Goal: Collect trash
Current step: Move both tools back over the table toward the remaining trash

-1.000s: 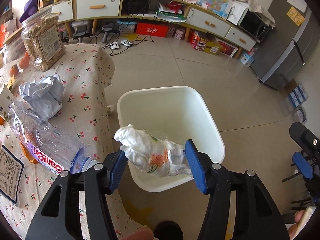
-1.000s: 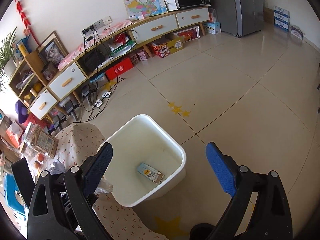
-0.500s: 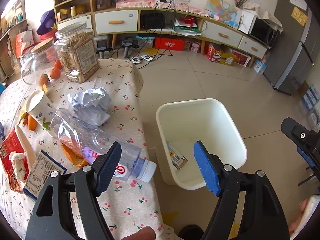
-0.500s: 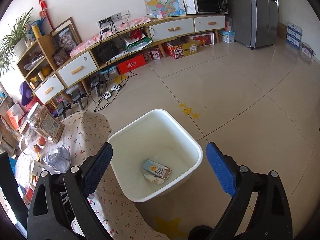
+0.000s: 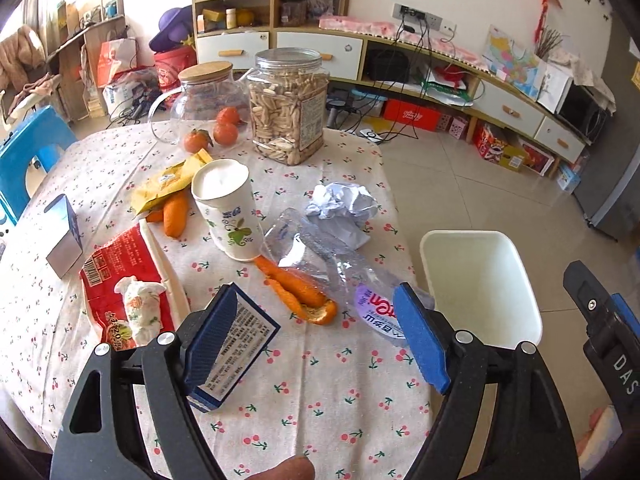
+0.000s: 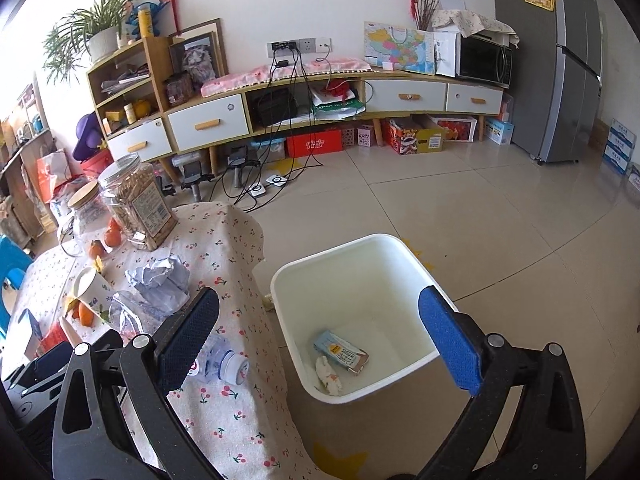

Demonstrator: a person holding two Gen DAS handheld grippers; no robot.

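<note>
the crumpled tissue that the left gripper (image 5: 316, 340) held a second ago now lies in the white bin (image 6: 400, 248), low in the right wrist view, beside one small carton (image 6: 340, 352). its jaws have just been opening, both grippers stand apart and empty. left on the table (image 5: 320, 400), mid frame: one plastic bottle (image 5: 340, 276), one paper ball (image 5: 344, 208), one paper cup (image 5: 228, 208), peels. right gripper (image 6: 320, 340) hangs above the bin.

White bin (image 6: 372, 248) on floor beside table, small carton (image 6: 340, 352) and crumpled tissue (image 6: 329, 376) inside
</note>
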